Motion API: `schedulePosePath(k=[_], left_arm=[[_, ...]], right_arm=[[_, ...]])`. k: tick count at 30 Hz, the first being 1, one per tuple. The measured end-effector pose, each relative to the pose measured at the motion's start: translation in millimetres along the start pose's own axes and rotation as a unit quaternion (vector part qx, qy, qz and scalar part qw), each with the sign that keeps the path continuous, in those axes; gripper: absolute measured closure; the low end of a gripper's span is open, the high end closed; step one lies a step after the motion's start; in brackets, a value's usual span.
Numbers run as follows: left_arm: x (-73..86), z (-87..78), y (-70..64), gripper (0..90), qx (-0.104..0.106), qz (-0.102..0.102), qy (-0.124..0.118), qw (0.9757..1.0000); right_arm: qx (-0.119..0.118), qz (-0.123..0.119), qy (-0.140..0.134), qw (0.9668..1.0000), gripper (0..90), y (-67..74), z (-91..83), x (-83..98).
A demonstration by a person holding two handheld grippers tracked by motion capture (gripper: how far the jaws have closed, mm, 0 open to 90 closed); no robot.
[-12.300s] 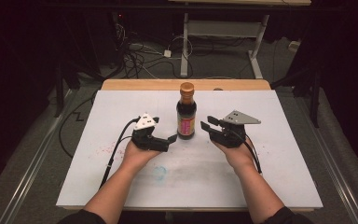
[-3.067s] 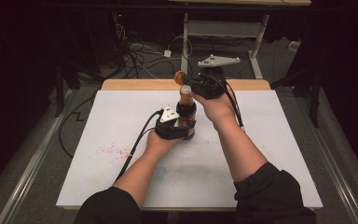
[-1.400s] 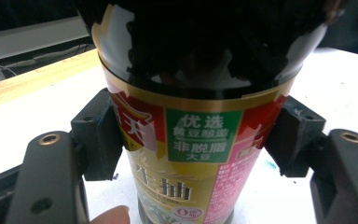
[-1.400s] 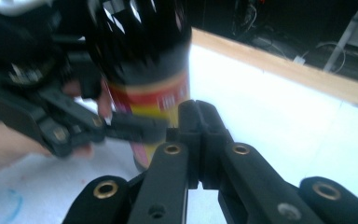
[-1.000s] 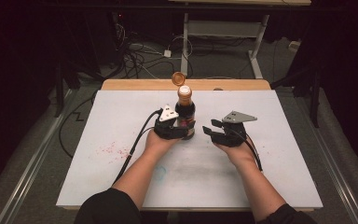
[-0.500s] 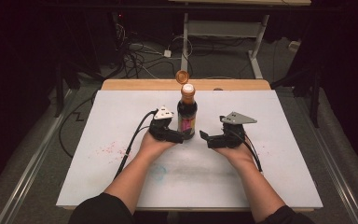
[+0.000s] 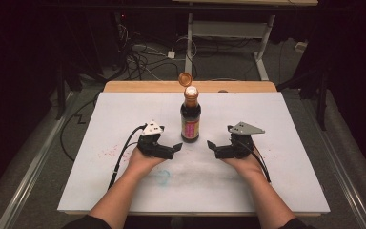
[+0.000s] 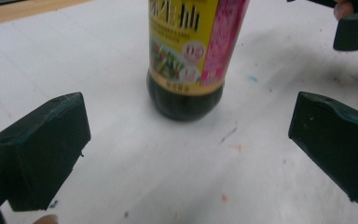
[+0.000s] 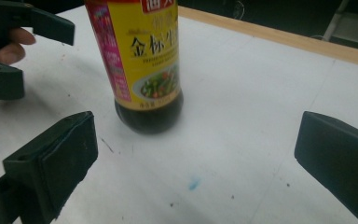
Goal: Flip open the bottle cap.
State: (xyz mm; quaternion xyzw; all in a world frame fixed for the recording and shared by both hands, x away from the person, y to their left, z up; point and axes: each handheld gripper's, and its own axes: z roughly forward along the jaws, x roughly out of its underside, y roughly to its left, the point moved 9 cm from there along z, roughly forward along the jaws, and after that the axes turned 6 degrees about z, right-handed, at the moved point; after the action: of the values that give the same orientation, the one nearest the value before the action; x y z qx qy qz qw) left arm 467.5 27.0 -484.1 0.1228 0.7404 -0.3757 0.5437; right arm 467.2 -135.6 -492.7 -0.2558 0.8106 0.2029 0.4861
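A dark soy sauce bottle [image 7: 190,119] with a yellow and pink label stands upright mid-table, its orange flip cap [image 7: 185,78] hinged open above the neck. My left gripper [image 7: 174,150] rests on the table just left of the bottle, apart from it. Its jaws have just been opening and now stand open with nothing between them. In the left gripper view the left gripper [image 8: 189,140] points at the bottle's base [image 8: 186,100]. My right gripper [image 7: 213,149] lies to the bottle's right; its jaws have also just been opening and hold nothing. The right gripper view shows the right gripper [image 9: 196,140] before the bottle [image 9: 144,70].
A white board [image 7: 290,181] with faint pink and blue marks covers the wooden table [image 7: 248,87]. Black cables [image 7: 119,162] trail from the grippers toward the front left. Beyond the table, on the dark floor, lie more cables and a white desk frame [image 7: 228,28].
My left gripper has let go of the bottle and drawn back to the left and down onto the table. The right gripper's jaws have widened. The cap, shut long before, is flipped open.
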Motion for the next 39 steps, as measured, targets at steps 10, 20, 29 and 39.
schedulePosePath(k=[10,20,29,39], left_arm=[[18.3,-36.7,15.5,0.0,-0.025,0.01,0.007,0.9996],[20.5,-80.9,26.6,0.0,-0.04,0.009,-0.013,0.9991],[27.9,-115.7,28.5,0.0,-0.052,0.019,-0.019,0.9983],[29.8,-126.4,26.3,0.0,-0.054,0.024,-0.027,0.9979]], right_arm=[[0.013,-0.001,0.004,0.9999,0.3,-4.5,-18.8,24.5],[0.03,0.005,-0.002,0.9995,0.3,-14.4,-50.2,45.2],[0.046,-0.004,-0.012,0.9989,0.3,-17.6,-77.7,60.5],[0.054,-0.001,-0.014,0.9984,0.3,-20.3,-82.8,67.2]])
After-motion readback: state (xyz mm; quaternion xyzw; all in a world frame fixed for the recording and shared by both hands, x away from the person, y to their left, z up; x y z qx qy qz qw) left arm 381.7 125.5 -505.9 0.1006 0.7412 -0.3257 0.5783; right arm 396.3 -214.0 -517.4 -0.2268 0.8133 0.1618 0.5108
